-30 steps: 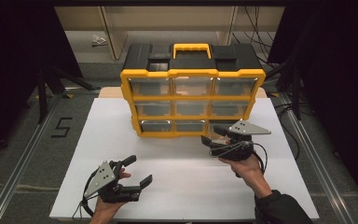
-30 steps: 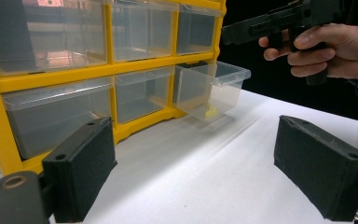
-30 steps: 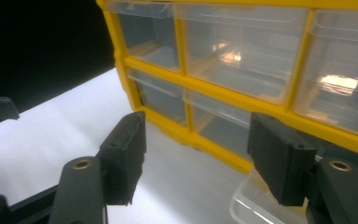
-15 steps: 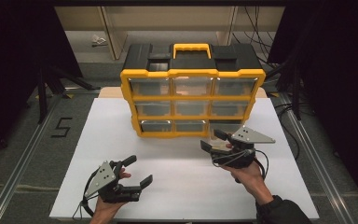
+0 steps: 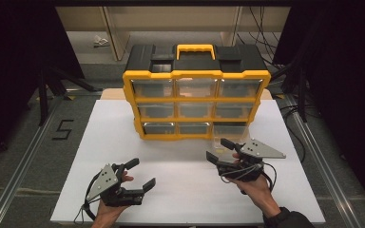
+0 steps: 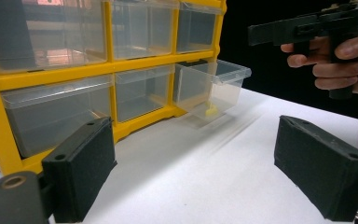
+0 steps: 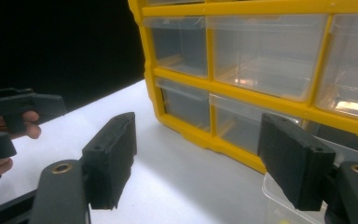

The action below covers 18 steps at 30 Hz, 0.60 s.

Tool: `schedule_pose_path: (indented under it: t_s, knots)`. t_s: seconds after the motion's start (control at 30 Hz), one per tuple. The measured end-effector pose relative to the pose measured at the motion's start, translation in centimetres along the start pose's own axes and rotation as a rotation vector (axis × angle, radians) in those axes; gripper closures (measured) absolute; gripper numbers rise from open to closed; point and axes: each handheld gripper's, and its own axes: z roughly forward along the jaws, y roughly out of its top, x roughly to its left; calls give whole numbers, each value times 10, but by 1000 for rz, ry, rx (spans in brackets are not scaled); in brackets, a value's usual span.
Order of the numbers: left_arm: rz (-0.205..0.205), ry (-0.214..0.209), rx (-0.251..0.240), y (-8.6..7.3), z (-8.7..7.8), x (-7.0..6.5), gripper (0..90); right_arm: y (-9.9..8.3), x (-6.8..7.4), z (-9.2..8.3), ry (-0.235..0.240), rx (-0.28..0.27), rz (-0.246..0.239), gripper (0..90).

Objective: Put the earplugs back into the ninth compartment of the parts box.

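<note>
High view: the right gripper (image 5: 222,151), jaws wide and empty, hovers just before the pulled-out clear drawer (image 5: 229,134) at 5 o'clock of the yellow organizer (image 5: 196,104).

Left gripper view: a small yellow piece (image 6: 210,111) lies in this drawer (it could tip out).

Right gripper view: the left gripper (image 7: 9,122), also wide, has free table (image 7: 168,186) around.

I counted one yellow organizer (image 5: 196,102) at twelve o'clock on my one white worktop (image 5: 123,137), with nine clear drawers in three rows of three. One drawer (image 6: 212,88), at its five o'clock corner, stood open holding one small yellow piece (image 6: 210,111). I held two tongs.
</note>
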Motion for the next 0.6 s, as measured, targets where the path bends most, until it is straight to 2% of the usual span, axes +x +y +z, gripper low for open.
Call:
schedule_pose_path:
  t_s: [0.43,0.6]
  knots:
    - [-2,-7,6,0,0,0,117,-16,-1,-17,-25,-37,15,255]
    - [-10,-19,14,-1,0,0,117,-23,0,-21,-29,-27,10,238]
